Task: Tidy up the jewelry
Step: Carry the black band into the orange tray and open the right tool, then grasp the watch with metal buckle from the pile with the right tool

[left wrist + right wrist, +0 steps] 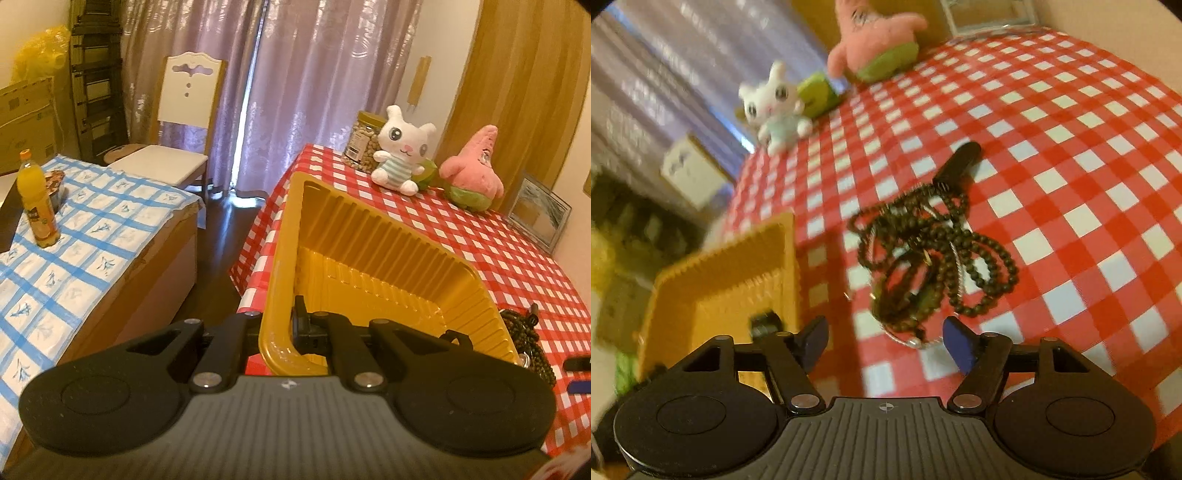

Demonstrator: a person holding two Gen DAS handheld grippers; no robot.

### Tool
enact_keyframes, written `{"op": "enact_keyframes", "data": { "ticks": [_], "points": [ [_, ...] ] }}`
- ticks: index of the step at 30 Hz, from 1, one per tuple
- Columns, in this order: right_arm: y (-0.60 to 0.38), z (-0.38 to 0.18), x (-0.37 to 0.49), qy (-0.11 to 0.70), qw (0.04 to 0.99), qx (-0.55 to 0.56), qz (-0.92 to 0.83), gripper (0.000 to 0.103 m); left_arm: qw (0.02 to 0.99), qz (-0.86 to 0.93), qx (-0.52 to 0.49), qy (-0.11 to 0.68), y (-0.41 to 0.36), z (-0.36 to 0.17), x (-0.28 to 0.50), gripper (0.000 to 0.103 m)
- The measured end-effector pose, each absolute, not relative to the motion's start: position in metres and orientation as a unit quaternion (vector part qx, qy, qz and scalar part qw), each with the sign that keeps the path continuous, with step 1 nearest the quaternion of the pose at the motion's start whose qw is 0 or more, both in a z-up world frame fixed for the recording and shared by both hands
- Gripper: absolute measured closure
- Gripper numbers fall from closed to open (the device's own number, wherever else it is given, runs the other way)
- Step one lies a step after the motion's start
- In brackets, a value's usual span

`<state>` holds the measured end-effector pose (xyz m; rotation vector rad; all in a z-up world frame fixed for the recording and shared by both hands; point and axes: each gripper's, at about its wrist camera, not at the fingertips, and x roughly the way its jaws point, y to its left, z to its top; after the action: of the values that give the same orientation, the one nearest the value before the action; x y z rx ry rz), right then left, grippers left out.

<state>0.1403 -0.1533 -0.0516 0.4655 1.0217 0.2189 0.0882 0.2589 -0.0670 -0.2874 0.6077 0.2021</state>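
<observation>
Red-and-white checked cloth covers the table (1071,147) under both grippers. At the bottom of the left wrist view, the left gripper (301,325) is clamped on the near rim of a yellow tray (369,236), which fills the middle of that frame. At the bottom of the right wrist view, the right gripper (884,341) stands wide with nothing between its blue pads (960,343). Just above it lies a tangle of dark bead necklaces (934,258) on the cloth, right of the tray. Beyond, a black clip (956,162), then a white plush rabbit (772,110) and a pink plush starfish (875,37) at upper left.
</observation>
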Motion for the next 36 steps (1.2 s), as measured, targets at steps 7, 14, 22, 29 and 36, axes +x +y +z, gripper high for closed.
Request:
{"op": "enact_keyframes", "data": {
  "ticks": [7,14,22,29,36],
  "points": [
    [-0.151,-0.064,0.155,0.481,0.843,0.201,0.135,0.046,0.938,0.124,-0.135,0.293,0.251,-0.065,0.083,0.099],
    [-0.132,-0.073,0.180,0.482,0.842,0.177,0.165,0.064,0.939,0.141,-0.129,0.286,0.247,-0.062,0.082,0.098],
    [-0.119,-0.093,0.196,0.503,0.834,0.164,0.157,0.079,0.938,0.147,-0.132,0.284,0.246,-0.061,0.083,0.098],
    [-0.120,-0.096,0.198,0.505,0.832,0.163,0.161,0.089,0.938,0.148,-0.132,0.285,0.246,-0.060,0.083,0.098],
    [-0.125,-0.093,0.193,0.502,0.833,0.166,0.162,0.093,0.938,0.145,-0.134,0.286,0.246,-0.059,0.084,0.098]
  ]
}}
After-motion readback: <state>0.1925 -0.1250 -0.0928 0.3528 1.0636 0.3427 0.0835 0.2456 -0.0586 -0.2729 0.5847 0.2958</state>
